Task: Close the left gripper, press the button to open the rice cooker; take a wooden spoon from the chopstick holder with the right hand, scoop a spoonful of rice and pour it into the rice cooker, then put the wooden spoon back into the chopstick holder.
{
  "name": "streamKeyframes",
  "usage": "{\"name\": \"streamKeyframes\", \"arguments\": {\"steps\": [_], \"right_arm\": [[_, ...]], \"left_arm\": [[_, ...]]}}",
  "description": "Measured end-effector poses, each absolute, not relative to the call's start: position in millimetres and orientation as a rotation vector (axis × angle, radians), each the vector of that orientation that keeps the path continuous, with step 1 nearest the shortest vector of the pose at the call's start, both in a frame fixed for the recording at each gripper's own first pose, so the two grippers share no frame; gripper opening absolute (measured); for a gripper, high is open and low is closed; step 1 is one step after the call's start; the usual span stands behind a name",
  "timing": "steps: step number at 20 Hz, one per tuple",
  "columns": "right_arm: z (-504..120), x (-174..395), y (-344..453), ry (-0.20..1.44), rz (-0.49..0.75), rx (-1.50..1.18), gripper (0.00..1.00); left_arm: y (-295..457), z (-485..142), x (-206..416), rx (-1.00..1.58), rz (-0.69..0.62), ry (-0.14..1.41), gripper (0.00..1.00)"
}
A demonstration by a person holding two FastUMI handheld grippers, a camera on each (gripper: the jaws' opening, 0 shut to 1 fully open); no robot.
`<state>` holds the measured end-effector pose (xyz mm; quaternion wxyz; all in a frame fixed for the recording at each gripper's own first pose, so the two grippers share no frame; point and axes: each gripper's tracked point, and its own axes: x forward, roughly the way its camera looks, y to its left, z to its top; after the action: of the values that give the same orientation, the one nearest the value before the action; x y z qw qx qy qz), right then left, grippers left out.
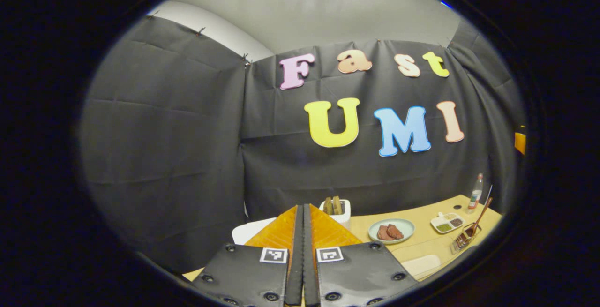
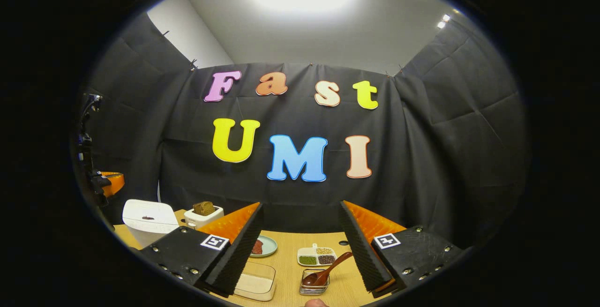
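- Left gripper view shows the left hand-held gripper (image 1: pixel 303 232) with its two fingers pressed flat together, nothing between them, raised above the near edge of the bench (image 1: pixel 422 241).
- Right gripper view shows the right hand-held gripper (image 2: pixel 300 246) spread wide and empty, hanging over the bench's near side.
- The rice cooker (image 2: pixel 149 220), white with its lid down, sits at the far left of the bench in the right gripper view; its button cannot be made out from here.
- The wooden spoon (image 2: pixel 323 272) leans in the small wire chopstick holder (image 2: pixel 314 286), just below and between the right fingers.
- The clear box of rice (image 2: pixel 255 281) lies beside the holder, to its left.
- A white toaster (image 2: pixel 202 215), a plate of meat (image 2: pixel 265 246) and a divided dish of beans (image 2: pixel 318 256) stand further back.
- Risk: the closed left fingers form a narrow tip, so an off-centre press could slide off the button and leave the lid down.
- Risk: the holder looks light; pulling the spoon at an angle could tip or drag it.
- Risk: a loaded spoon has to cross most of the bench to reach the cooker, so any tilt would likely spill grains.
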<state>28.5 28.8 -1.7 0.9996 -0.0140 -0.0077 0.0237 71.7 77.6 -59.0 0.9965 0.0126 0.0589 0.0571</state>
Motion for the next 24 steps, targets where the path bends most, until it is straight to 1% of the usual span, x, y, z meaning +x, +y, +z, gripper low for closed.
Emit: {"name": "streamKeyframes", "arguments": {"steps": [4, 5, 6, 11, 18, 22, 23, 24], "right_arm": [[-1.9, 27.5, 28.8, -0.014, 0.024, -0.061, 0.97], [-3.0, 26.9, 27.6, -0.007, 0.018, -0.057, 0.97], [-3.6, 26.0, 26.0, -0.003, 0.01, -0.05, 0.97], [-12.0, 22.6, 15.5, 0.025, -0.037, -0.056, 0.97], [-20.0, 19.2, 1.8, 0.051, -0.08, -0.062, 0.97], [-15.2, 16.1, -5.3, 0.035, -0.098, -0.069, 0.97], [-15.8, 16.2, -6.8, 0.033, -0.101, -0.071, 0.97], [-16.1, 15.5, -7.2, 0.034, -0.101, -0.072, 0.97]], "left_arm": [[82.2, -100.5, 92.7, 0.015, 0.093, 0.212, 0.08], [85.8, -109.4, 96.8, 0.017, 0.097, 0.233, 0.11], [86.6, -117.6, 101.2, 0.015, 0.095, 0.25, 0.09], [101.6, -168.4, 120.5, 0.016, 0.12, 0.359, 0.08], [113.2, -210.3, 133.8, -0.032, 0.154, 0.446, 0.08], [114.8, -231.8, 134.3, -0.064, 0.163, 0.496, 0.09], [113.8, -229.2, 136.8, -0.054, 0.16, 0.469, 0.07], [112.5, -231.6, 135.4, -0.042, 0.159, 0.479, 0.11]]}}
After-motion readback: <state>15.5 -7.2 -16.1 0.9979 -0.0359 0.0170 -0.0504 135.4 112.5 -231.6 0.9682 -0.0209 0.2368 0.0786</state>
